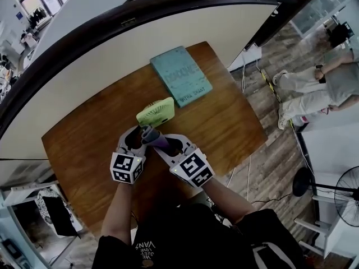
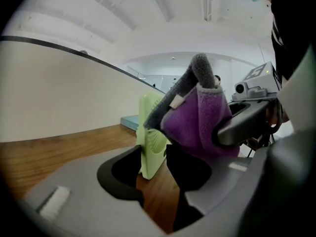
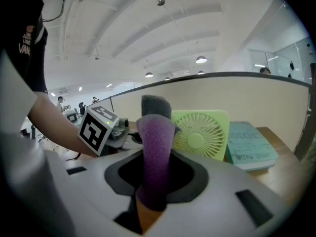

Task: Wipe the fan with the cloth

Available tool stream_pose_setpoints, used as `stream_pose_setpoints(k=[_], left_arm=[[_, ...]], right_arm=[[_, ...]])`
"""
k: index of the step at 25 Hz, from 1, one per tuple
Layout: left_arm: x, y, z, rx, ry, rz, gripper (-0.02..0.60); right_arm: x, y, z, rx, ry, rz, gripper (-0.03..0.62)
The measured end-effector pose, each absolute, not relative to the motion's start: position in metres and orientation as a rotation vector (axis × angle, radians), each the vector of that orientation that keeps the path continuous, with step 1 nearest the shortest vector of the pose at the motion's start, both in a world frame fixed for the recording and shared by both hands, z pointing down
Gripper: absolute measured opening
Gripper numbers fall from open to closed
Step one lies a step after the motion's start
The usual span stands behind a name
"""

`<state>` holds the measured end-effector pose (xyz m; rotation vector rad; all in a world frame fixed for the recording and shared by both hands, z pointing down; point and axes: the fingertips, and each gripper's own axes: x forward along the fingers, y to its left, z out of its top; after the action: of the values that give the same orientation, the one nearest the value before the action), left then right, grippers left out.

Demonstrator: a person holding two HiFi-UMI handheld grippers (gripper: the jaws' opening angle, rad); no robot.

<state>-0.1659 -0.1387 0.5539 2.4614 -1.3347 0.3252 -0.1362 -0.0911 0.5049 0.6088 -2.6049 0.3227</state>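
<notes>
left tongs [image 2: 155, 181]: jaws apart, nothing pressed between the pads; the fan's bottom edge sits in line with the gap, just ahead of the tips
table [image 1: 84, 150]: brown wood, set against a curved white partition
fan [image 1: 156, 112]: small, square, light green; stands upright near mid-table, just ahead of both tongs, grille facing the right tongs
cloth [image 1: 152, 136]: purple with a grey side, folded, stands up out of the right tongs; its top is at the fan's near face, contact unclear
right tongs [image 3: 153, 181]: jaws clamped on the cloth's lower part, close beside the left tongs
book [image 1: 180, 75]: teal, lies flat on the table beyond the fan, near the partition
person [image 1: 325, 86]: stands on the wood floor, far right, well apart from the table
</notes>
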Motion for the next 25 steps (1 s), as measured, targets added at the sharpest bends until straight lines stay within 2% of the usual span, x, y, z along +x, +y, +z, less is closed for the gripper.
stream_pose_setpoints(k=[14, 25], left_arm=[[-0.174, -0.159, 0.561, 2.439, -1.366, 0.366, 0.158], [-0.172, -0.163, 0.565, 2.452, -1.368, 0.404, 0.14]], right_arm=[[-0.156, -0.116, 0.513, 0.562, -2.566, 0.358, 0.103], [-0.129, -0.142, 0.524, 0.672, -2.511, 0.502, 0.103]])
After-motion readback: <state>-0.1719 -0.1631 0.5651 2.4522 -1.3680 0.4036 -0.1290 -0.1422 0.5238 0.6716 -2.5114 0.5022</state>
